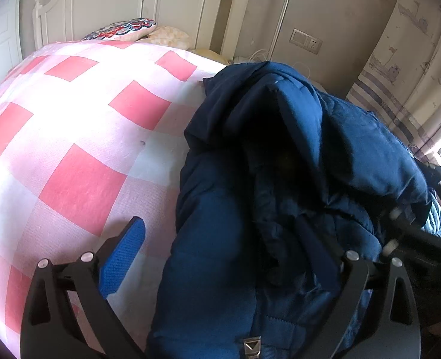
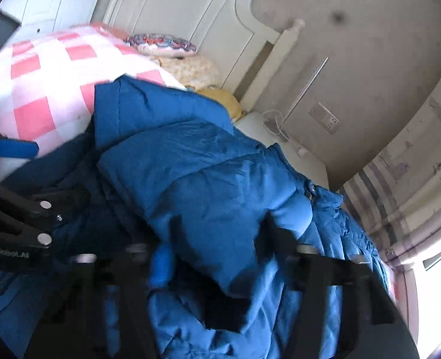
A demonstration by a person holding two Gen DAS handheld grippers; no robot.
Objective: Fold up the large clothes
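Observation:
A dark blue puffer jacket (image 1: 280, 164) lies bunched on the right side of a bed with a pink and white checked cover (image 1: 71, 119). My left gripper (image 1: 220, 254) stands open over the jacket's near edge. Its blue-padded left finger (image 1: 124, 254) rests above the cover, and the right finger is half hidden in the fabric. In the right wrist view, my right gripper (image 2: 220, 257) is blurred and has closed on a thick fold of the jacket (image 2: 205, 179), which fills the gap between its fingers. The left gripper's blue pad (image 2: 15, 149) shows at the left edge there.
A white headboard (image 1: 130, 6) stands at the back with patterned pillows (image 1: 121, 30) against it. A bedside table (image 2: 280, 137) with a cable and a wall socket (image 1: 305, 40) sit to the right. Striped curtains (image 1: 400, 89) hang at the far right.

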